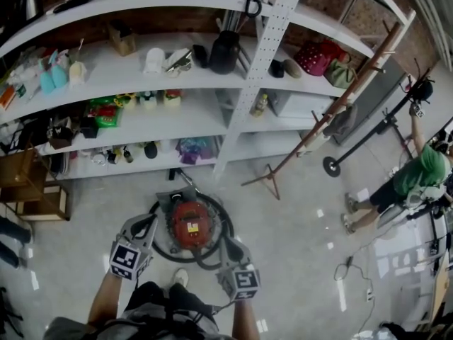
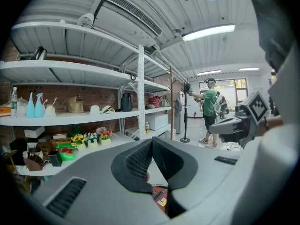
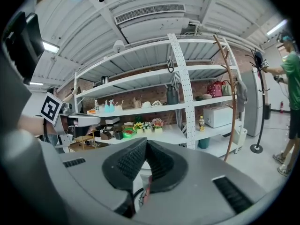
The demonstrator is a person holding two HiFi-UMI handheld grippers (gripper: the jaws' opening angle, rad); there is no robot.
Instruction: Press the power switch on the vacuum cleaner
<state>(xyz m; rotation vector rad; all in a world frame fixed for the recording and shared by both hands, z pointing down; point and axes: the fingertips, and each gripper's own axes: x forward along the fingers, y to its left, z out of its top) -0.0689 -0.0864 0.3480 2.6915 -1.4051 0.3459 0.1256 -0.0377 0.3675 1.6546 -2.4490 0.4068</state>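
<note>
Left gripper (image 1: pixel 146 222): jaws together, nothing held, hovers at left flank of vacuum cleaner (image 1: pixel 190 224). Red canister sits on floor (image 1: pixel 297 218) just before foot of shelf rack (image 1: pixel 263 62), black hose (image 1: pixel 177 258) looped round it, between both tools. Power switch not made out; judgement: find it first, then press straight down with one closed tip, steadily. Right gripper (image 1: pixel 231 246): jaws likewise shut, empty, at canister's right flank, above hose.
</note>
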